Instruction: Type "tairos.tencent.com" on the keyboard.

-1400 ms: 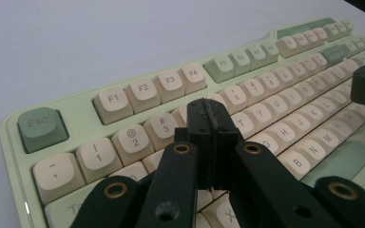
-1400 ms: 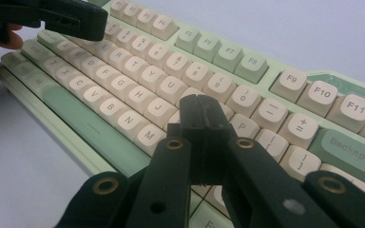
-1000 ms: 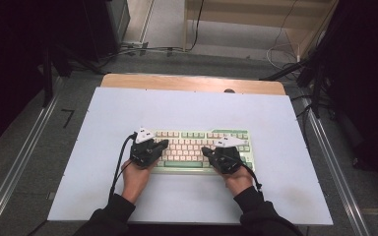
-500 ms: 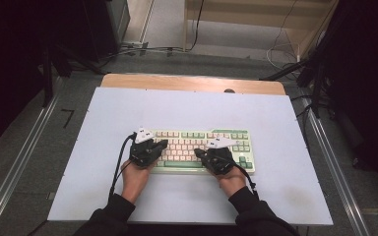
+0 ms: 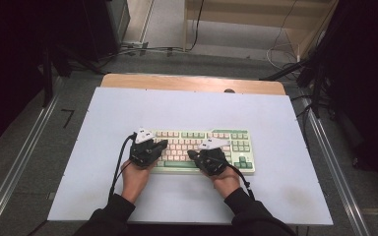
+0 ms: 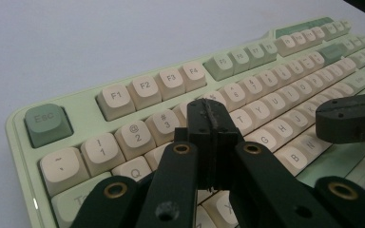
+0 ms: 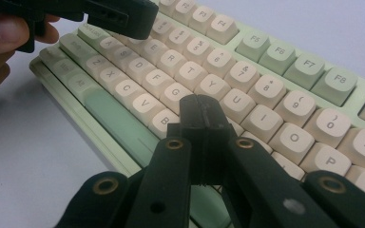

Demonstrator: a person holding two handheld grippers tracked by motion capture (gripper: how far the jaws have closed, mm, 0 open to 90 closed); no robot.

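We're typing on the keyboard (image 5: 199,150): left gripper (image 6: 212,124) and right gripper (image 7: 200,118) both pressed together, empty, poised over letter keys. Progress unclear; presses remain.

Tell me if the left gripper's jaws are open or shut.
Shut: the left gripper has both pads pressed flat together above the keyboard.

Even, soft overhead light on the table (image 5: 187,108), dark surroundings; both gripper views blur toward the foreground.
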